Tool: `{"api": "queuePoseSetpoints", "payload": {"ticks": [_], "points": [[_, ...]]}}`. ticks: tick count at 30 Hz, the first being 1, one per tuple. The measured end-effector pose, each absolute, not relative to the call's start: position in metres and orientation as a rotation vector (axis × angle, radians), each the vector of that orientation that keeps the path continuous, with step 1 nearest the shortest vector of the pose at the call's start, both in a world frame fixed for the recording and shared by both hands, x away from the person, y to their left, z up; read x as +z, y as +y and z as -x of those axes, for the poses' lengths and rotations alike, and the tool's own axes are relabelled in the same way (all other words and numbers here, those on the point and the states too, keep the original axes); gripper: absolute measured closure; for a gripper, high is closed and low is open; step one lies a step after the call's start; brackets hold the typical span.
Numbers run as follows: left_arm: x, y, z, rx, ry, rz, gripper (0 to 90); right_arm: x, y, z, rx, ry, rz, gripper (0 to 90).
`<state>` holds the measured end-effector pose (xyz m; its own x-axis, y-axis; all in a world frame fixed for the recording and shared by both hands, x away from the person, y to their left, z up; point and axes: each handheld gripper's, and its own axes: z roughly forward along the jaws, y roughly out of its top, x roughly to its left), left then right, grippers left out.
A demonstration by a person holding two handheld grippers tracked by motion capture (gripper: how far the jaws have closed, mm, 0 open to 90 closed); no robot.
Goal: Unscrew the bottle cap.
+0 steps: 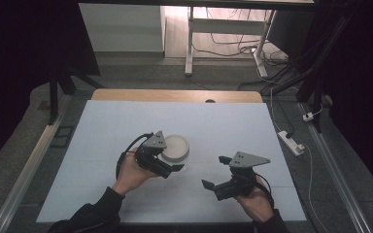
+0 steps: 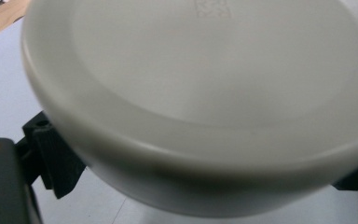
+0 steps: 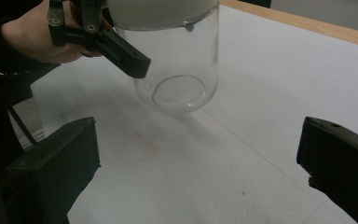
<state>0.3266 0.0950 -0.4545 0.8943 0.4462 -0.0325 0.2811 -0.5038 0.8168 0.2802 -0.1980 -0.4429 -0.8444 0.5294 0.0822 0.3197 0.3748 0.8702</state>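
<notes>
Left gripper [image 1: 167,164] at the jar [image 3: 179,65], right gripper [image 1: 214,172] idle.
Jar stands upright mid-table [image 1: 102,131], white lid [image 2: 200,88] on. Left jaws straddle it under the lid; real clamp or not, can't tell. Right jaws wide apart, empty, near the jar.

text: nothing is reading legibly | lid [image 2: 205,88]: a faint embossed patch is showing near its top edge, too blurred to read

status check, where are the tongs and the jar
Left tongs open around white lid of clear glass jar. Right tongs open, apart. White table path unobstructed.
</notes>
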Motion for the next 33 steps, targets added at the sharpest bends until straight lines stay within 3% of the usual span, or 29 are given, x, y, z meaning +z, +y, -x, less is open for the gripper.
{"api": "queuePoseSetpoints", "payload": {"ticks": [33], "points": [[-0.455,0.091,-0.325,0.22,0.493,-2.164,7.8,-0.412,-0.12,-0.317,1.444,2.438,-0.688,0.0]]}}
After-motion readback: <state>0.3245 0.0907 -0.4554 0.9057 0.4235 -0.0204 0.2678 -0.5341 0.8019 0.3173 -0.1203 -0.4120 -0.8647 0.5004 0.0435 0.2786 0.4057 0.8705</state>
